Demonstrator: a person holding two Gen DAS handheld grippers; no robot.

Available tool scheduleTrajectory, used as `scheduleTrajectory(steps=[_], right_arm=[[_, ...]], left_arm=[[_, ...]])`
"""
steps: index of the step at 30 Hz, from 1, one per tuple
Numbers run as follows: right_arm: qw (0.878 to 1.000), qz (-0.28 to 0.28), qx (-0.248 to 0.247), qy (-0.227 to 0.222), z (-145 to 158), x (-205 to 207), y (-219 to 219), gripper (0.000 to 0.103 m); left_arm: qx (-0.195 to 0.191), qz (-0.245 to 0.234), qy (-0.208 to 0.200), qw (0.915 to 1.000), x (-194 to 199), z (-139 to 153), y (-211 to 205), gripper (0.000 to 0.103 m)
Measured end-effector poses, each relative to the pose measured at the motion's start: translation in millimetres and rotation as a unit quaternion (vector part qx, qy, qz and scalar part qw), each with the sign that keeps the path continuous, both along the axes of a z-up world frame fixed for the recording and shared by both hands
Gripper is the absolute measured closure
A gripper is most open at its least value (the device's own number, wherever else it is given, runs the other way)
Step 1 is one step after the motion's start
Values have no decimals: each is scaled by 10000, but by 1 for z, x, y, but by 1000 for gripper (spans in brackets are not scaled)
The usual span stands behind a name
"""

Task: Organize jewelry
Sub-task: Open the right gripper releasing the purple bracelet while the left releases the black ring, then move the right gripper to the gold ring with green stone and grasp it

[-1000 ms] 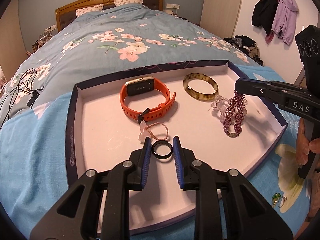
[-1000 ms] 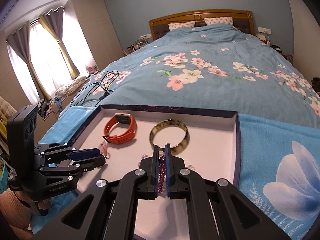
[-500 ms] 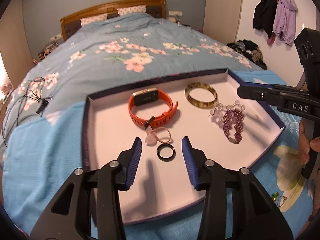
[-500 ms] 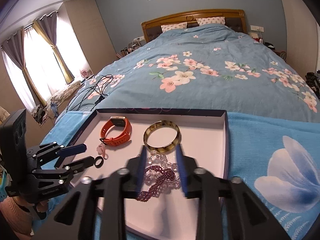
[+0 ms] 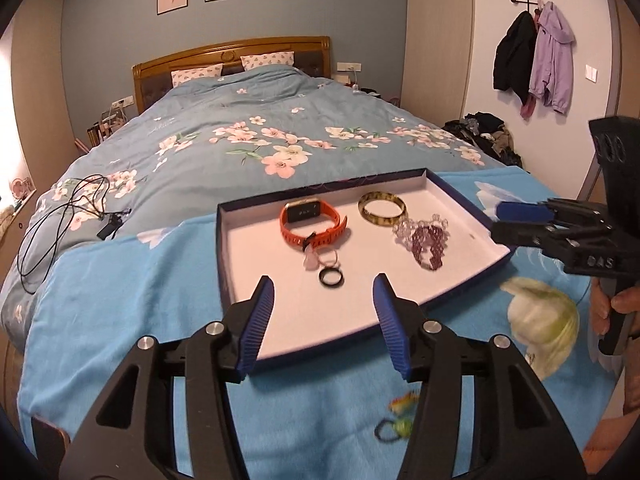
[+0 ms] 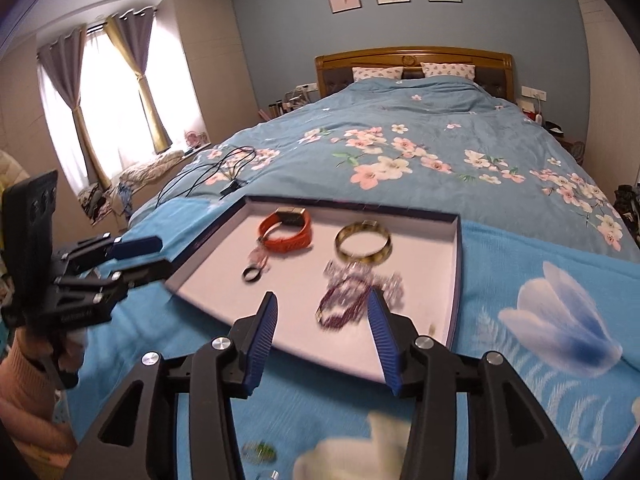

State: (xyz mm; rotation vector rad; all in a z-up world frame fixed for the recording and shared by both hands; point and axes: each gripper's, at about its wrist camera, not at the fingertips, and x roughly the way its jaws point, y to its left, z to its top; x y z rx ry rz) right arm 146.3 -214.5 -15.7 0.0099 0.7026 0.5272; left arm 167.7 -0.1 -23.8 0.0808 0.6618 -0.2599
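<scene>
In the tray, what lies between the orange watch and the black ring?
A small pink bracelet with a pale charm lies between the orange watch and the black ring; the left wrist view shows it best.

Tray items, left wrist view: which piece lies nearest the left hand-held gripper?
The small black ring, plain and dark, lying closest to the tray's near edge, in front of the orange watch.
</scene>
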Motion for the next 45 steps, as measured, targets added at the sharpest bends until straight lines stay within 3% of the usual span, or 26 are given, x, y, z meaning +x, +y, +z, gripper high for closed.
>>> scheduleTrajectory(steps=[11,21,24,34,39,45], right_arm=[[9985,228,-226,434,-32,-46,2,58],[9969,354,-268,649,-45,-62,11,60],[9962,372,-296,734,-47,-59,15,67],[9944,456,-396,867,-52,-58,24,74],[9937,441,-426,940,-54,-57,24,92],[9945,413,-405,871,-51,-58,23,98]], left_arm=[[-47,-204,285,9994,-40,-23,3,52],[41,-486,438,9978,-56,-36,-15,52],[40,-517,481,9975,-55,-38,-18,52],[77,-642,561,9963,-52,-43,-25,52],[95,-674,661,9955,-49,-45,-27,53],[88,-744,756,9943,-44,-48,-32,56]])
